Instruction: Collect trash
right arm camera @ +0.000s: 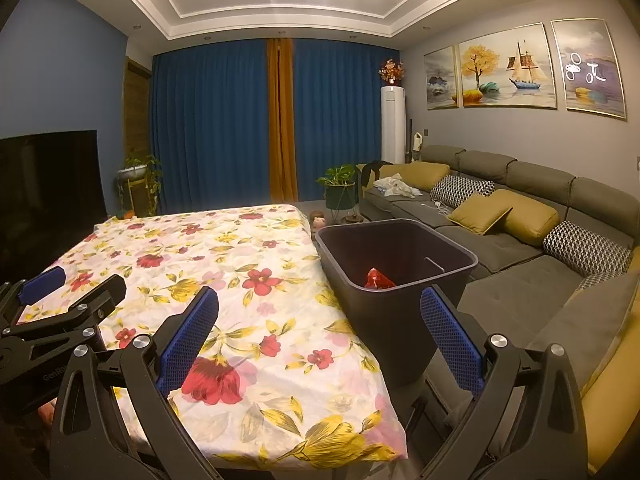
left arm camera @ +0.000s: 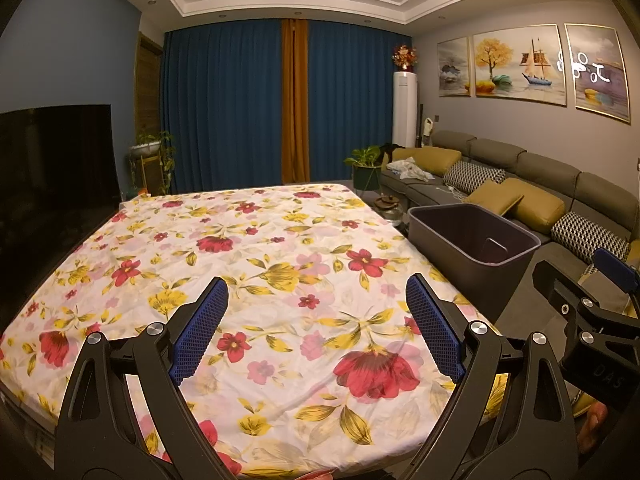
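A dark grey bin (right arm camera: 400,300) stands on the floor against the table's right side; it also shows in the left wrist view (left arm camera: 472,240). A red wrapper (right arm camera: 378,280) lies inside it. My left gripper (left arm camera: 316,300) is open and empty above the near part of the floral tablecloth (left arm camera: 260,248). My right gripper (right arm camera: 320,312) is open and empty, over the table's right edge and in front of the bin. The tablecloth (right arm camera: 224,264) shows no loose trash in either view.
A grey sofa (right arm camera: 520,240) with yellow and patterned cushions runs along the right wall. A dark TV (left arm camera: 52,160) stands left of the table. Potted plants (right arm camera: 340,188) and a white air conditioner (right arm camera: 393,124) stand by the blue curtains.
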